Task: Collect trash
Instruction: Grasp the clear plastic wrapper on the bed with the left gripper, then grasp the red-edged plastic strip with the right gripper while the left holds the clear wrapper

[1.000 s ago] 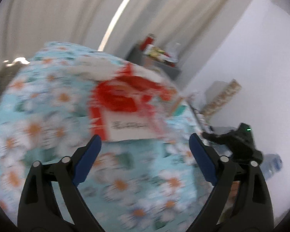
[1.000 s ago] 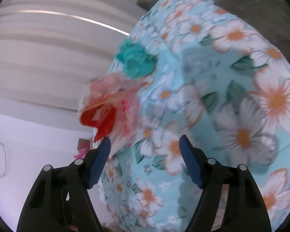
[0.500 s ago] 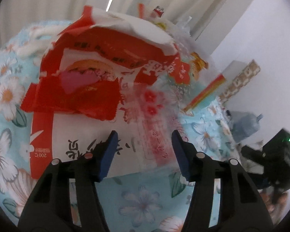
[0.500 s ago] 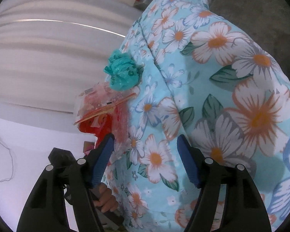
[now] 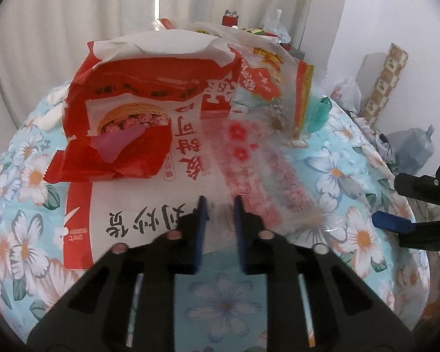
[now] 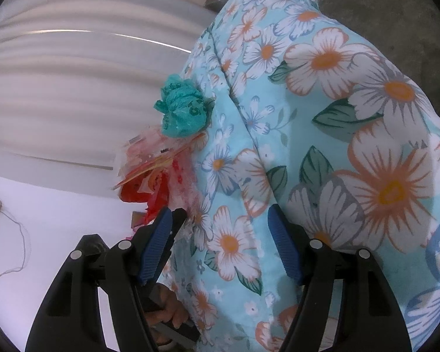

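Observation:
A red and white paper bag [image 5: 149, 135] lies on the floral tablecloth [image 5: 352, 187], with a clear red-printed plastic wrapper [image 5: 261, 173] over its right side and another snack wrapper [image 5: 275, 88] behind. My left gripper [image 5: 219, 220] is nearly shut on the near edge of the bag and clear wrapper. A crumpled teal plastic bag [image 6: 183, 110] sits on the cloth past the pile in the right wrist view. My right gripper [image 6: 221, 243] is open and empty above the cloth; it also shows in the left wrist view [image 5: 396, 224] at the right edge.
White curtains [image 5: 73, 23] hang behind the table. A side table with a red can [image 5: 230, 17] and clutter stands at the back. A water jug [image 5: 416, 152] and patterned roll [image 5: 387, 79] stand by the wall. Grey floor [image 6: 396, 14] lies past the table edge.
My left gripper has moved in to the bag's near edge and closed from wide open to nearly shut on it. The right gripper stays open, shifting slightly.

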Motion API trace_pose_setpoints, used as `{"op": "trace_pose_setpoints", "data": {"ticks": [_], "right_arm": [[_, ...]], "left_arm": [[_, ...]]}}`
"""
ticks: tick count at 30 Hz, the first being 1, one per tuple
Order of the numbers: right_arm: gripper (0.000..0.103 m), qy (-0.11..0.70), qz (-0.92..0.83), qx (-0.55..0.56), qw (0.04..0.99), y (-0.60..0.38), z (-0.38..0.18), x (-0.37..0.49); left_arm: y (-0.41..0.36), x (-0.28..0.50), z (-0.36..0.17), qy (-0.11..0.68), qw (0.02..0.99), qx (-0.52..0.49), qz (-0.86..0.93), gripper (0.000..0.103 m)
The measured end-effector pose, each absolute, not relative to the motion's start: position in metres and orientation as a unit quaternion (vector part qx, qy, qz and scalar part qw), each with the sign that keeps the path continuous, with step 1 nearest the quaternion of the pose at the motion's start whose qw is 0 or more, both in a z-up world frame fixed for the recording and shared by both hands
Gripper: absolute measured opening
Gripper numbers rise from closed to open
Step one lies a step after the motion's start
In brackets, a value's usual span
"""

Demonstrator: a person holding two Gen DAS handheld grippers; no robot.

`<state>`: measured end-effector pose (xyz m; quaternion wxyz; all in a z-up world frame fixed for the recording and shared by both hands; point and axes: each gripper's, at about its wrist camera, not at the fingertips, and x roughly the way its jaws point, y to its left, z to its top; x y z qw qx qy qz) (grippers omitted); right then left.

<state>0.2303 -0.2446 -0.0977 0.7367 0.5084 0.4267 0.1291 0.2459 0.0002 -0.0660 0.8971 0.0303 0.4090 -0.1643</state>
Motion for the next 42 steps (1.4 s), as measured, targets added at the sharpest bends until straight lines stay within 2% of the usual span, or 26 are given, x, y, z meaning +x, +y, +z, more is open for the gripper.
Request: {"op": "trace_pose_setpoints", "data": {"ticks": [1, 6, 18, 25, 28, 33, 35, 36, 37, 40, 42], "right_arm": [[0.067, 0.427, 0.128, 0.508, 0.737, -0.245, -0.097, 0.230], [0.067, 0.431, 0.127, 0.504, 0.737, -0.244, -0.094, 0.228], [0.067, 0.408, 0.186, 0.553, 0.703, -0.235, -0.078, 0.234], [0.070, 0.381, 0.231, 0.643, 0.623, -0.208, -0.080, 0.280], [0.074, 0.380, 0.200, 0.649, 0.629, -0.199, -0.082, 0.304], [0.073, 0.393, 0.177, 0.682, 0.591, -0.181, -0.101, 0.333], [0.052, 0.388, 0.171, 0.703, 0.571, -0.177, -0.110, 0.335], [0.045, 0.382, 0.175, 0.713, 0.562, -0.178, -0.113, 0.335], [0.031, 0.374, 0.180, 0.720, 0.556, -0.178, -0.115, 0.333], [0.013, 0.352, 0.196, 0.735, 0.545, -0.179, -0.116, 0.321], [0.008, 0.334, 0.209, 0.747, 0.536, -0.183, -0.116, 0.309]], "left_arm": [[0.000, 0.246, -0.065, 0.409, 0.897, 0.032, -0.165, 0.005], [0.010, 0.244, -0.058, 0.405, 0.896, 0.013, -0.180, 0.000], [0.072, 0.187, -0.031, 0.430, 0.877, -0.071, -0.203, 0.000], [0.111, 0.161, -0.048, 0.459, 0.866, -0.102, -0.169, 0.000], [0.120, 0.154, -0.052, 0.464, 0.863, -0.113, -0.165, 0.000], [0.125, 0.145, -0.051, 0.459, 0.866, -0.112, -0.166, 0.000], [0.125, 0.142, -0.050, 0.456, 0.867, -0.109, -0.167, 0.000], [0.125, 0.140, -0.049, 0.455, 0.868, -0.110, -0.168, 0.000], [0.126, 0.139, -0.049, 0.454, 0.868, -0.111, -0.168, 0.000], [0.129, 0.137, -0.049, 0.453, 0.869, -0.113, -0.167, 0.000], [0.132, 0.137, -0.050, 0.454, 0.868, -0.116, -0.165, 0.000]]}}
